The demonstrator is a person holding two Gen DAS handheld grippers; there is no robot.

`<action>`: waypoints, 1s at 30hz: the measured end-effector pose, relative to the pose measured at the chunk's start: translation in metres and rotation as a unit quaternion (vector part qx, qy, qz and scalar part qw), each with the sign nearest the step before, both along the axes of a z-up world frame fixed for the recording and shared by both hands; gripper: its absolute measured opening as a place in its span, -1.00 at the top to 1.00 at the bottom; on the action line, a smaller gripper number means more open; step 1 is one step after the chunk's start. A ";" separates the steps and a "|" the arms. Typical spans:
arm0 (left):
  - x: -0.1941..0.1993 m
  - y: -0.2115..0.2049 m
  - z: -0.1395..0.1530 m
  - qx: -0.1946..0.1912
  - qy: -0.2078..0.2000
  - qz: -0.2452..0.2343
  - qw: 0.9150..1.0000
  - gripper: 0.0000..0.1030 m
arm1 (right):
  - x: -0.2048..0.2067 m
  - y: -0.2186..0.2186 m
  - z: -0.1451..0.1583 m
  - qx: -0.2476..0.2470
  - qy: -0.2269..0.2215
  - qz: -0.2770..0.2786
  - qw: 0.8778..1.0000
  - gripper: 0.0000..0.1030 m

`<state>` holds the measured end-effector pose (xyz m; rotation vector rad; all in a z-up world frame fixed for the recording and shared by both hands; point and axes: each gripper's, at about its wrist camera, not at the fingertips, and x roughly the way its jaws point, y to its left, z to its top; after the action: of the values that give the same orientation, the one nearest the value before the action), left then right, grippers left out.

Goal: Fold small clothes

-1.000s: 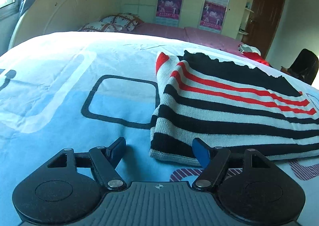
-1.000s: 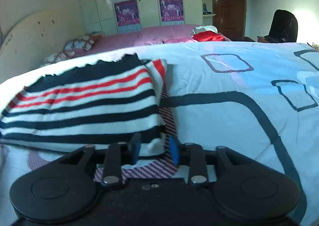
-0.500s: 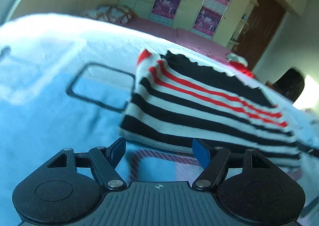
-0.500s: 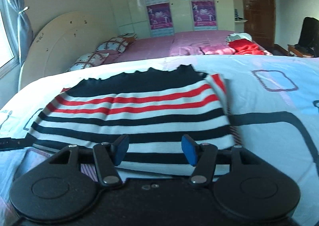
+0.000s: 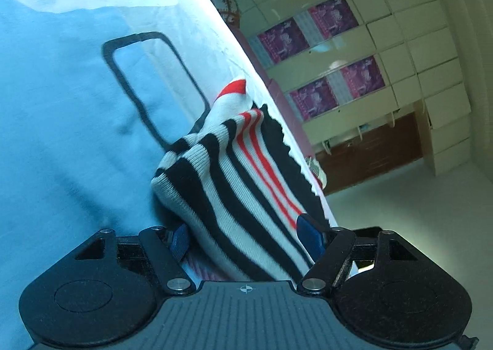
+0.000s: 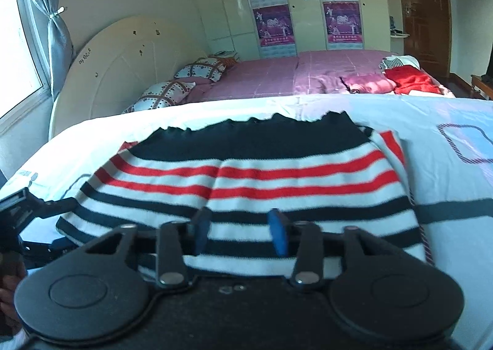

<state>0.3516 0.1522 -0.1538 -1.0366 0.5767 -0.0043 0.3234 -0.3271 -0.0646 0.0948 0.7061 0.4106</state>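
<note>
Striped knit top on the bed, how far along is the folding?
Done: the black, white and red striped knit top lies as a rectangle on the blue patterned bedsheet. In hand: the left gripper straddles its end, jaws open; the right gripper has just been closing around the near edge, unpinched. Left: the next fold looks unstarted.

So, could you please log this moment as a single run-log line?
item: striped sweater on bedspread | left gripper: open, astride sweater's end | right gripper: just been closing over near hem, not gripping
</note>
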 end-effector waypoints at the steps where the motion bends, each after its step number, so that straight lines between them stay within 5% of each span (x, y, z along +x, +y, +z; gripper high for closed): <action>1: 0.005 -0.002 -0.001 0.003 -0.003 0.001 1.000 -0.39 | 0.003 0.002 0.000 -0.001 -0.001 0.002 1.000 0.48; 10: 0.048 0.010 -0.007 0.001 -0.022 0.007 1.000 -0.09 | 0.034 0.023 -0.010 -0.008 0.001 0.028 1.000 0.62; 14: 0.052 0.018 -0.022 -0.026 -0.011 0.031 0.999 0.63 | 0.047 0.035 -0.013 -0.005 0.004 0.032 0.999 0.73; 17: 0.055 0.021 -0.027 -0.039 -0.027 0.029 0.998 0.65 | 0.049 0.044 -0.019 0.002 0.014 0.048 0.999 0.93; 30: 0.067 0.023 -0.030 -0.042 -0.043 0.018 0.998 0.69 | 0.050 0.046 -0.048 -0.009 0.028 0.042 0.999 1.00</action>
<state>0.4187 0.1752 -0.1837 -1.1238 0.4827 -0.0421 0.3729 -0.2811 -0.1122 0.0604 0.7700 0.4835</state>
